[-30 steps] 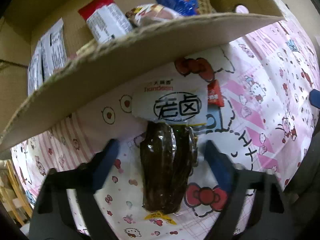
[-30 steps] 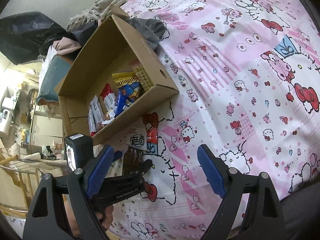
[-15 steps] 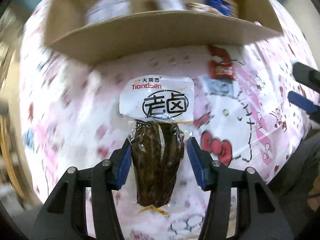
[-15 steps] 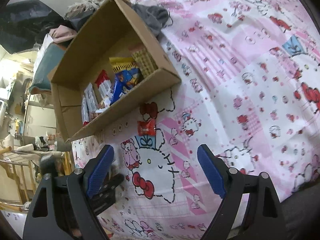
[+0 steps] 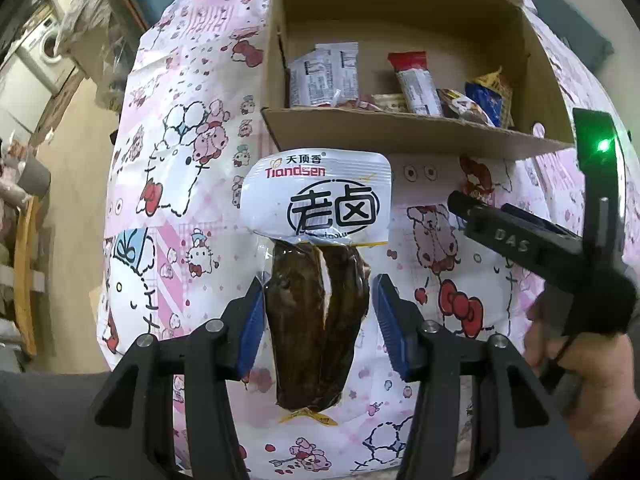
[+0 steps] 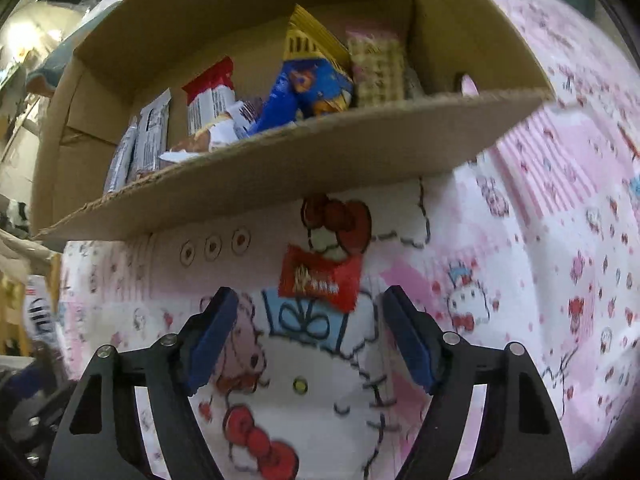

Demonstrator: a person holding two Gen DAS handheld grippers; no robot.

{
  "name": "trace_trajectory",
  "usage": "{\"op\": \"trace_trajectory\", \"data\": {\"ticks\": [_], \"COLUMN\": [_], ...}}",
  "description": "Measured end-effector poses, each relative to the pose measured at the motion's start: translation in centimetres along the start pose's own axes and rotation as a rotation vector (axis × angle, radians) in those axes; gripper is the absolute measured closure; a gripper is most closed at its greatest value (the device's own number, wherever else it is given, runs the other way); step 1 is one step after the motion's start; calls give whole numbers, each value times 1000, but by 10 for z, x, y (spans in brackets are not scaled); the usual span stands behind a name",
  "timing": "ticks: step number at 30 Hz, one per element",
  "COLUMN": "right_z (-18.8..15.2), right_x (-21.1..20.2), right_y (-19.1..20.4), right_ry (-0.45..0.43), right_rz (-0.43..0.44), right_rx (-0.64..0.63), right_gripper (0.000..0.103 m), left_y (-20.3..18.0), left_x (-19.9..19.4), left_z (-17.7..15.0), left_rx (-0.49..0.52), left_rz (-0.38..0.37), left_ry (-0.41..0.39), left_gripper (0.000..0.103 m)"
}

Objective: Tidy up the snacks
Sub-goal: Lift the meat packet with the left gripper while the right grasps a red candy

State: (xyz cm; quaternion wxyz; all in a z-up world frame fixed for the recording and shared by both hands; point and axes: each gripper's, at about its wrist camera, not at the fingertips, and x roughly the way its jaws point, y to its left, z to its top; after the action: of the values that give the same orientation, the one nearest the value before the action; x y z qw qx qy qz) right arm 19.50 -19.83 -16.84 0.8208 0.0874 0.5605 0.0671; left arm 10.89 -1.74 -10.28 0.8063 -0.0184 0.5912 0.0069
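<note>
A second ago the braised snack pouch point(image 5: 318, 280) lay flat on the pink cartoon bedsheet point(image 5: 176, 184) between wide-spread left tongs point(image 5: 318, 312). Now those tongs have just closed in and are clamped on its dark lower half, and the pouch hangs lifted at the centre of the left wrist frame, with the sheet farther below and the cardboard box point(image 5: 400, 132) at upper right.

The right tongs point(image 6: 306, 336) earlier stood well back from the box; now they sit close over the sheet. Their jaws have just been narrowing but stand apart, with nothing between them. A small red candy packet point(image 6: 320, 280) lies on the sheet just beyond their tips, below the box's front wall.

The right wrist view is motion-blurred, so the packet's print cannot be read. The box's front wall hides the lower parts of its contents.

Inside the box stand grey-white sachets point(image 5: 324, 76), a red-topped bar point(image 5: 414, 80), a blue bag point(image 6: 308, 88) and a wafer pack point(image 6: 378, 68).
</note>
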Motion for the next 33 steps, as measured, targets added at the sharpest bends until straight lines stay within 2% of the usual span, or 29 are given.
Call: {"op": "trace_trajectory", "data": {"ticks": [3,6,7,9,11,17,26,33], "right_z": [0,0,0,1,2,3,-15,-23], "right_x": [3,1,1,1,0,-4,-27,-71], "right_y": [7,11,11,11,10,10,18,17], "right_ry": [-11,-14,-14,-11,-7,11,11,-12], "right_rz": [-29,-47,-47,-49,-46,-15,9,100], "right_rx": [-45,-75,-81,-89,-96,-97,-96,-63], "right_gripper": [30,50,61,67,81,90,90,90], "left_y": [10,9,8,9,9,11,11,12], "left_x": [12,13,12,14,15,14,13,-6], "left_z": [15,18,17,18,18,19,17,18], "left_rx": [-20,-31,-34,-40,-43,-50,-54,-71], "left_rz": [-5,-2,-2,-2,1,16,31,22], "left_ry": [-2,-8,-9,-8,-8,-15,-28,-89], "left_gripper": [55,55,55,55,55,55,55,55]}}
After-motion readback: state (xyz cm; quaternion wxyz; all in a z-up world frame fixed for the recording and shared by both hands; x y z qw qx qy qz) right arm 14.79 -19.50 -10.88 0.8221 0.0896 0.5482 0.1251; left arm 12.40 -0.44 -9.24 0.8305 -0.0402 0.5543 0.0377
